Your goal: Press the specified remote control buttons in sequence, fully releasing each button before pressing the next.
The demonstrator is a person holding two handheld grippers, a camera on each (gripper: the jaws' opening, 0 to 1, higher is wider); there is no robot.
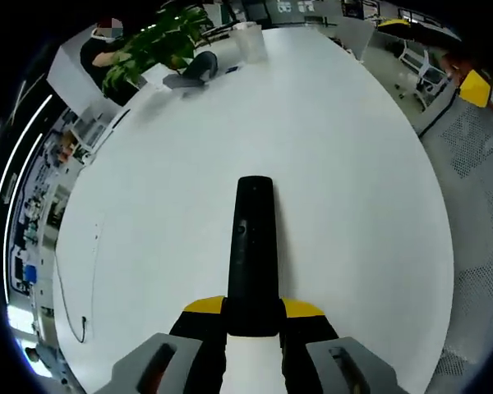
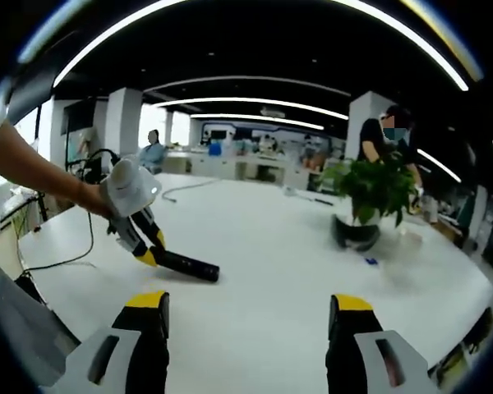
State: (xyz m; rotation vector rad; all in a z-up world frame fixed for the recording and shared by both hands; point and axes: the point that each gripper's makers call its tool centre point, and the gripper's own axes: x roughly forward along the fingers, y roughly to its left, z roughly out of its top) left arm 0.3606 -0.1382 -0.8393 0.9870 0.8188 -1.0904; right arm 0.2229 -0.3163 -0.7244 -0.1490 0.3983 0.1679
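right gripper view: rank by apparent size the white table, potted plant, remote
1. white table
2. potted plant
3. remote, held by the left gripper; it lies nearer the camera than the plant, so true sizes are unsure.

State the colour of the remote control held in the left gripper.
Black. The remote control shows best in the left gripper view, clamped by the left gripper.

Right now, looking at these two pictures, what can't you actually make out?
- Remote buttons: too small and dark in the left gripper view; in the right gripper view the remote is far and blurred.
- Remote's near end: hidden between the left gripper jaws.
- Plant pot: blurred in the right gripper view.
- Cable: runs off the table edge in the left gripper view.
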